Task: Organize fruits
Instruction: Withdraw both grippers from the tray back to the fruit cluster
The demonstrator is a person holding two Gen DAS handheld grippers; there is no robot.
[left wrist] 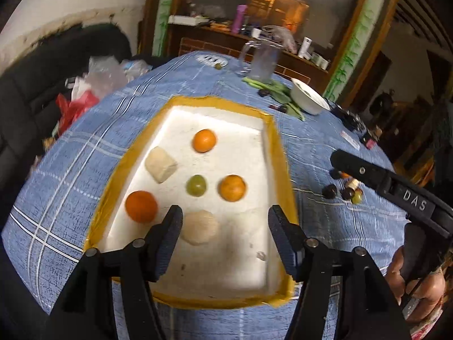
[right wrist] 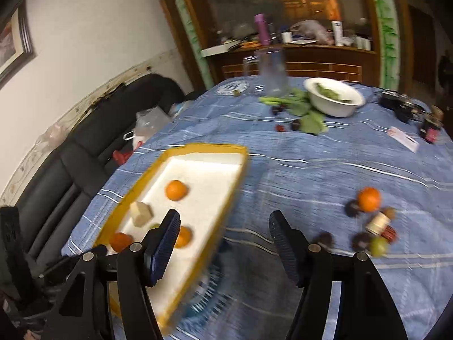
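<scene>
My right hand-held gripper (right wrist: pixel 225 240) is spread wide and holds nothing above the blue checked cloth surface (right wrist: pixel 311 170). The loose round orange mandarin (right wrist: pixel 368 199) lies ahead toward the surface's right edge, among small dark fruits. I judge it light, firm yet bruisable, apt to roll, so I would pinch across its middle. My left hand-held gripper (left wrist: pixel 225 232), also released, hovers over the yellow-rimmed white foam tray (left wrist: pixel 276 147).

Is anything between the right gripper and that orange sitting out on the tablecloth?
Nothing visible blocks it. The right gripper, jaws open, has only bare blue tablecloth ahead before the loose orange. Dark small fruits crowd beside the orange, not in front.
</scene>
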